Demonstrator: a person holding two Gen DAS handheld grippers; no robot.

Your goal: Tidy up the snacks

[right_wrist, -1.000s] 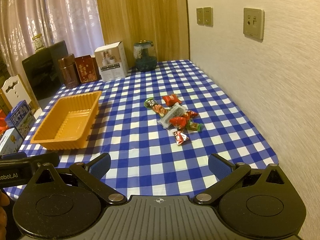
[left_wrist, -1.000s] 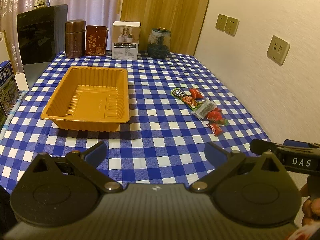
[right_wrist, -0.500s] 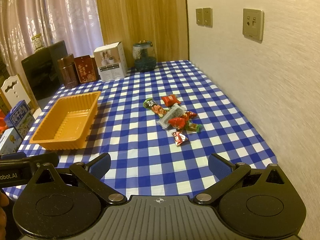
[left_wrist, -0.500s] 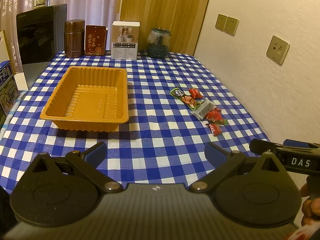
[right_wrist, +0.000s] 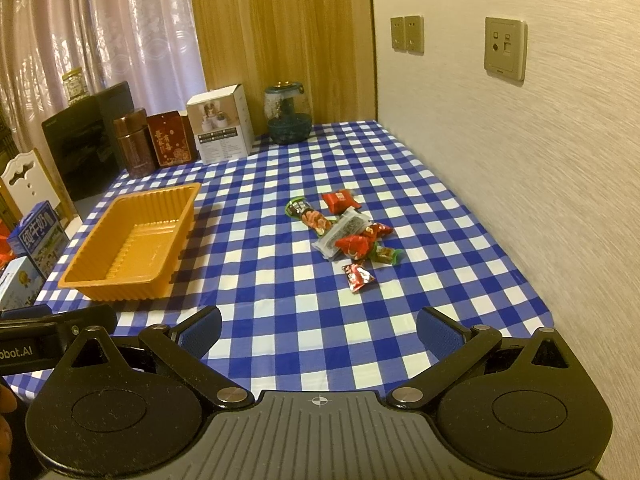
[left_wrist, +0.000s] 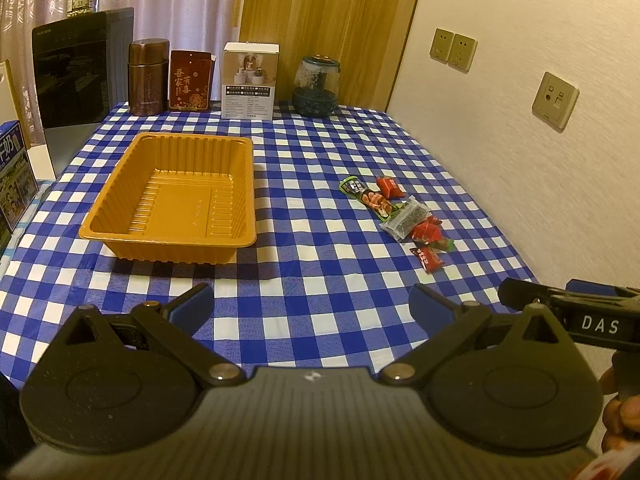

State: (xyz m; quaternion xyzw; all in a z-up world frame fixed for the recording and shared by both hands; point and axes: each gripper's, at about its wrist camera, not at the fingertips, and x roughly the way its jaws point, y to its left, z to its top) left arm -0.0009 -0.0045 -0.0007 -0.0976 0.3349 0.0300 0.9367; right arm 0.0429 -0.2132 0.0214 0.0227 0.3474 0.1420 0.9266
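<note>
An empty orange plastic tray [left_wrist: 120, 224] [right_wrist: 80, 276] sits on the left of the blue checked tablecloth. A small pile of wrapped snacks [left_wrist: 404, 216] [right_wrist: 348, 236] lies to its right, near the wall: red packets, a clear grey packet and a green-ended one. My left gripper [left_wrist: 310, 304] is open and empty, held low over the table's near edge. My right gripper [right_wrist: 318, 328] is open and empty, also at the near edge, and shows at the right of the left wrist view [left_wrist: 568, 308].
At the back stand a brown canister [left_wrist: 147, 76], a red box [left_wrist: 190, 80], a white box [left_wrist: 249, 80] and a glass jar [left_wrist: 316, 86]. A black appliance [left_wrist: 76, 68] and milk cartons [right_wrist: 36, 236] are at the left. The wall [left_wrist: 540, 140] runs along the right.
Both views have drawn back and risen very slightly; the tray and snacks sit a little higher in frame. Nothing on the table has moved and both grippers stay open.
</note>
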